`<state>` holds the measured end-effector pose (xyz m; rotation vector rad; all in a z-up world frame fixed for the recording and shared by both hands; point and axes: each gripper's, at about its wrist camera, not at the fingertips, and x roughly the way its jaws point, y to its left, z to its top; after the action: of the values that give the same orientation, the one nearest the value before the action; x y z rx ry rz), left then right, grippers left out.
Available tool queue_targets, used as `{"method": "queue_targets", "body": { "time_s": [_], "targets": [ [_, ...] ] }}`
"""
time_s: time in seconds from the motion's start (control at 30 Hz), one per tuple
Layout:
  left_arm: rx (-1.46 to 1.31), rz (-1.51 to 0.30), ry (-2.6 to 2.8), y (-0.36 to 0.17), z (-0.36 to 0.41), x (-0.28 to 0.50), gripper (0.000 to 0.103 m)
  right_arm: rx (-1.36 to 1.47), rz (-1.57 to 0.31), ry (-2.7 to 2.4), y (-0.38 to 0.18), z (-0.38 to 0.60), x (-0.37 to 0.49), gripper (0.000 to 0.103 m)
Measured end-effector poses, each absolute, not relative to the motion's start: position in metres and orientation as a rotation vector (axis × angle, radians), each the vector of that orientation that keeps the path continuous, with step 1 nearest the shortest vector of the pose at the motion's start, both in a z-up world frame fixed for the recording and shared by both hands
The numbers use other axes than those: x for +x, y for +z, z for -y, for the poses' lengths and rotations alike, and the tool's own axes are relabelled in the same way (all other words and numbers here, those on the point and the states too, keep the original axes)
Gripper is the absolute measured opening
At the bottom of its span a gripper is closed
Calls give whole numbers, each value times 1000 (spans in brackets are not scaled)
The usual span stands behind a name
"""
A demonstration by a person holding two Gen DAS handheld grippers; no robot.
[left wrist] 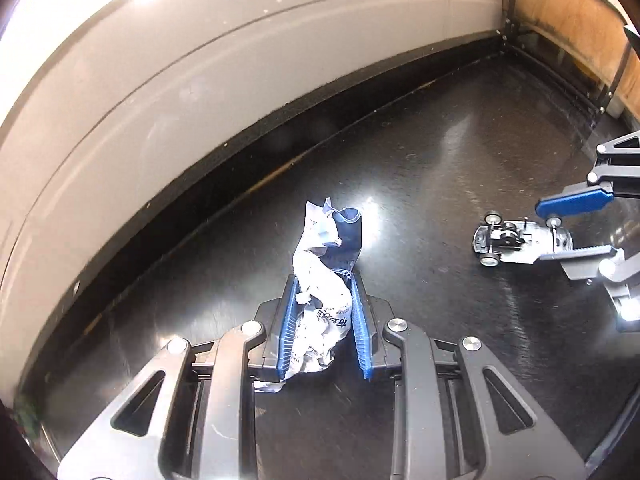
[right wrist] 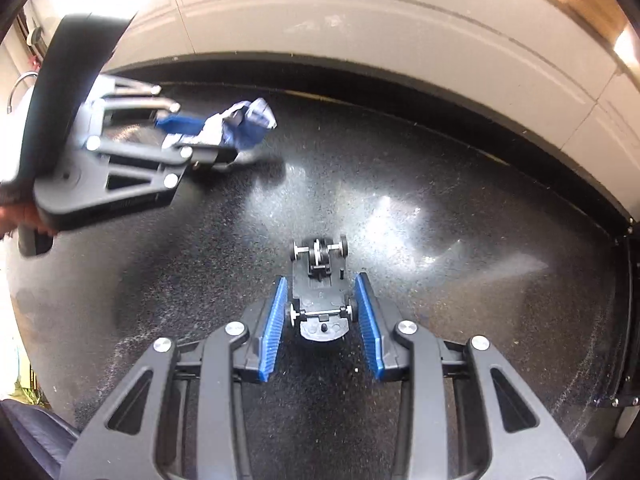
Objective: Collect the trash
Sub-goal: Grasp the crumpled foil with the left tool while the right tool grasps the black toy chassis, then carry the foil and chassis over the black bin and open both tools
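White wall (left wrist: 240, 60) behind wrapper (left wrist: 320, 280), perhaps near

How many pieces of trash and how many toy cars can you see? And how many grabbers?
Crumpled wrapper: 1, between the left gripper's fingers
Toy car chassis: 1, lying upside down between the right gripper's fingers
Grippers: 2
Total: 4 things, all over the dark tabletop
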<state>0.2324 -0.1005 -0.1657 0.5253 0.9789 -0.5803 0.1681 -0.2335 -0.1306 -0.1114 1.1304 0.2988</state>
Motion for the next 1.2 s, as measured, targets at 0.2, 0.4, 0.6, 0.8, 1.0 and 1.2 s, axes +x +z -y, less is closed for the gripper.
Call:
{"method": "queue_targets", "body": {
  "time_s": [0.2,0.4,0.6,0.8,1.0,1.2],
  "targets": [
    [418,-974,-502,-133,84,162,25,-110,-1081,299,-101,237,126,35],
    [333,-1010,-403,-127,66,86,25,-68,-1080,297,-91,237,82,35],
    [284,-1032,-335,-117,46,33,25,-59,-1052,289,-72,234,42,35],
    [245,-1034,-280,-109,18,8,25,-75,-1030,295,-53,224,23,35],
    [199,-1012,-223,-98,0,3,25,-105,-1013,330,-45,206,26,35],
    [124,-979,-120,-79,-39,-13,25,-146,-1004,435,-37,166,28,35]
  ]
}}
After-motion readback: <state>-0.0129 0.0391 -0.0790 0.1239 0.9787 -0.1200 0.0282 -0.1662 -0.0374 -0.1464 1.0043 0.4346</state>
